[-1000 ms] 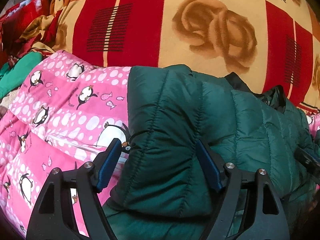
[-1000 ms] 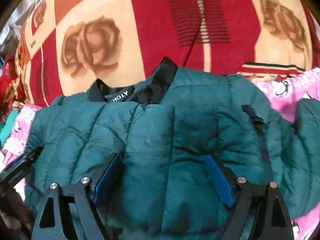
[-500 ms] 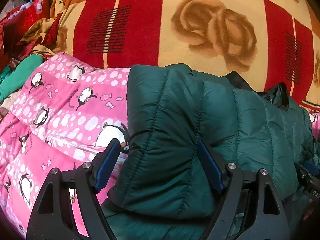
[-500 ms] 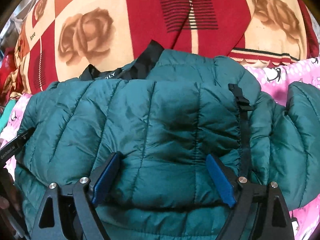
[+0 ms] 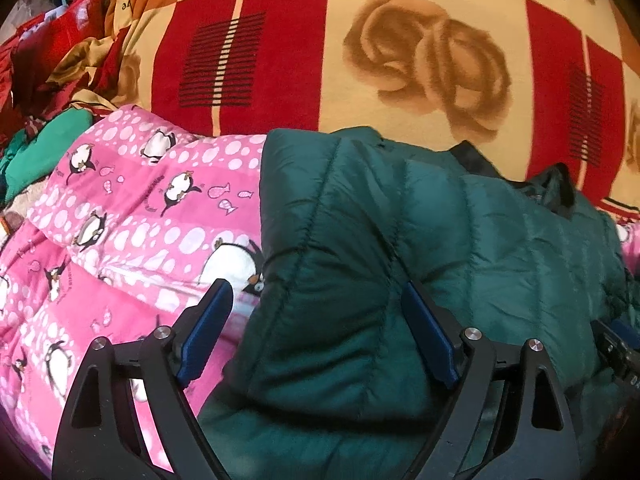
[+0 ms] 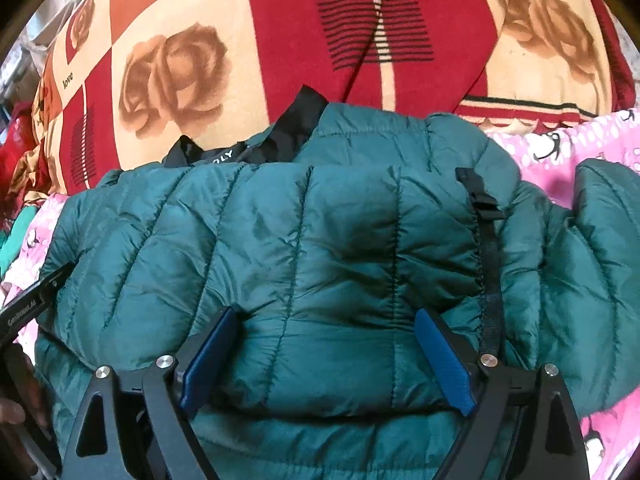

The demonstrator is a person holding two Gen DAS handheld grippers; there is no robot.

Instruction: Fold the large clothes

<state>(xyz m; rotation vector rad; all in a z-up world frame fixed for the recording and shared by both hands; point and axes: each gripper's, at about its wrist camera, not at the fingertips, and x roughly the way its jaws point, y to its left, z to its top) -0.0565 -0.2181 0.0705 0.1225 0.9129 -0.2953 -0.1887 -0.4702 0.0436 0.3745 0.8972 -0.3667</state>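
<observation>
Two grippers work one folded dark green puffer jacket [image 6: 320,248], which lies on a pink penguin-print quilt [image 5: 132,216] over a red and cream rose blanket [image 5: 400,48]. The left gripper [image 5: 316,320] has its fingers spread wide over the jacket's left edge. The right gripper [image 6: 324,344] has its fingers apart, pressed into the jacket's puffy middle.

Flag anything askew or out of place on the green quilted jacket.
On the green quilted jacket, the black collar lining pokes out past the folded top edge, and one sleeve lies unfolded to the right on the pink penguin quilt.
</observation>
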